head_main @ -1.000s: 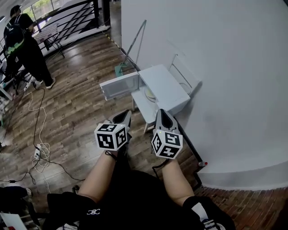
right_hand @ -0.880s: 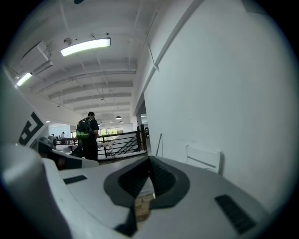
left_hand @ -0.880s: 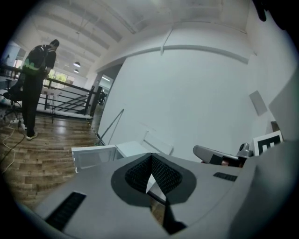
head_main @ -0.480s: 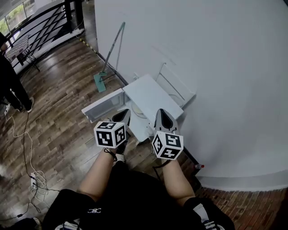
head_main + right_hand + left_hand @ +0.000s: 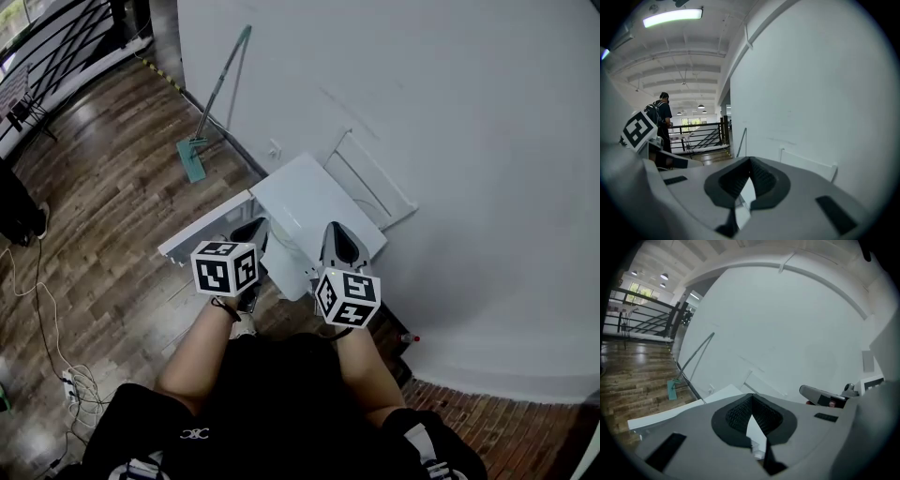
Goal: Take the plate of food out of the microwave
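Both sets of jaws are closed, tips together, with nothing between them: the left gripper [image 5: 251, 230] [image 5: 751, 398] and right gripper [image 5: 337, 236] [image 5: 750, 163] hover side by side at frame centre, just in front of the microwave [image 5: 314, 199]. Its door [image 5: 202, 236] hangs open toward the left. The plate [image 5: 281, 242] is barely visible, only a pale rim in the cavity mouth between the grippers. This looks like the approach, with no grasp made yet. Next, at least one gripper must open, drop to the cavity's level and reach in for the plate's rim, keeping it flat so the food stays put.
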`<state>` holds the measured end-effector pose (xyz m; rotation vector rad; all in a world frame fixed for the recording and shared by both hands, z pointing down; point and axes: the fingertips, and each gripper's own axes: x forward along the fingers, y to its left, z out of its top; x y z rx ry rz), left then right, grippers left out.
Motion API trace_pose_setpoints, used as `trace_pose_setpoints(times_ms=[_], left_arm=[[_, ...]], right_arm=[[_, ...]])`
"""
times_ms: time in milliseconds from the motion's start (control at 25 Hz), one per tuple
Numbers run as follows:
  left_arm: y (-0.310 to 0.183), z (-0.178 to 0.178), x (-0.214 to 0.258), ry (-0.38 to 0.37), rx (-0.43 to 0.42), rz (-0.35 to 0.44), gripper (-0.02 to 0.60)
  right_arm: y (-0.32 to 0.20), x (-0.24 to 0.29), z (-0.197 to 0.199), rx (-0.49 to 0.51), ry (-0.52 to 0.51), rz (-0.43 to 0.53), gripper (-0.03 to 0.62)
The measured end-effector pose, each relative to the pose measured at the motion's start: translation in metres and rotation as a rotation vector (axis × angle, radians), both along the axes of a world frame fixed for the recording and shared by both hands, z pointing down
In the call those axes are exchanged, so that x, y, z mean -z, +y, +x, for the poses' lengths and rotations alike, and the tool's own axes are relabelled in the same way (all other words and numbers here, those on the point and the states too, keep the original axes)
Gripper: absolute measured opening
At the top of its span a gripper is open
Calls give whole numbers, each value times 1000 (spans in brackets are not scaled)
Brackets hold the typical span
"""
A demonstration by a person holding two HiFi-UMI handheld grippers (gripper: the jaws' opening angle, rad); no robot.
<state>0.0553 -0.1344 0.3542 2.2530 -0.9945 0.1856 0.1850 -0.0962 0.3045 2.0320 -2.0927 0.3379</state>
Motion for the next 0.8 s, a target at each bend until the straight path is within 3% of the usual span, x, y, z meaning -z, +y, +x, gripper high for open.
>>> trace_pose_setpoints(times_ms=[200, 600, 680, 800], left_arm=[[-11, 0, -34, -1, 32, -71, -2], [-6, -5, -145, 71, 216, -266, -2], [-8, -8, -179, 65, 243, -295, 81], [-13, -8, -231, 83, 292, -351, 112]], right_arm=[[-21, -25, -4, 44, 7, -69, 12], [-40, -101, -27, 289, 65, -250, 12], [-37, -120, -36, 346, 78, -286, 12], [-29, -147, -43, 430, 114, -343, 12]])
